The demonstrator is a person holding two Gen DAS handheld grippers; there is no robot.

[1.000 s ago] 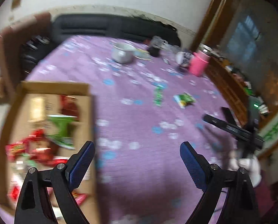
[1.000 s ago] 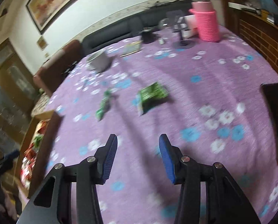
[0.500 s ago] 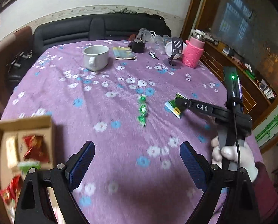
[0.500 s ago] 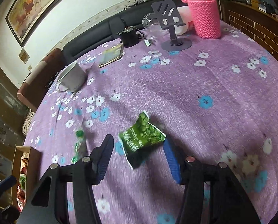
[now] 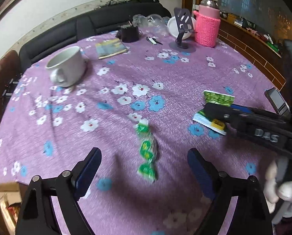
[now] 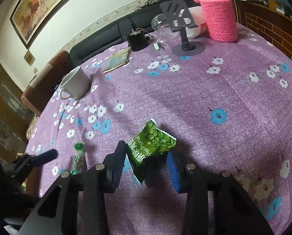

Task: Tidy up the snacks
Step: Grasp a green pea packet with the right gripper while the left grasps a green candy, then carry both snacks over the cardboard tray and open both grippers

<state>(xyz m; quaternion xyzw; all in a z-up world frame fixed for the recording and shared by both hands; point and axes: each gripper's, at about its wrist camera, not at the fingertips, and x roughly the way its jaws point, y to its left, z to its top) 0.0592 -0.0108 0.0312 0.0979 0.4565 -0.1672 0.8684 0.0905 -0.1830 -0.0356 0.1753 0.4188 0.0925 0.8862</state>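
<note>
Purple floral worktop [image 5: 165,74], green pea packet [image 6: 151,146] tilted between right hand-held gripper [image 6: 146,166] part-open jaws, candy strip [image 5: 147,152] lengthwise away from wide-open, empty left hand-held gripper [image 5: 144,174]

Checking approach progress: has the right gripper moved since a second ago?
Yes. The right gripper advanced toward the white mug; its open jaws now straddle the green pea snack packet on the purple tablecloth.
</note>
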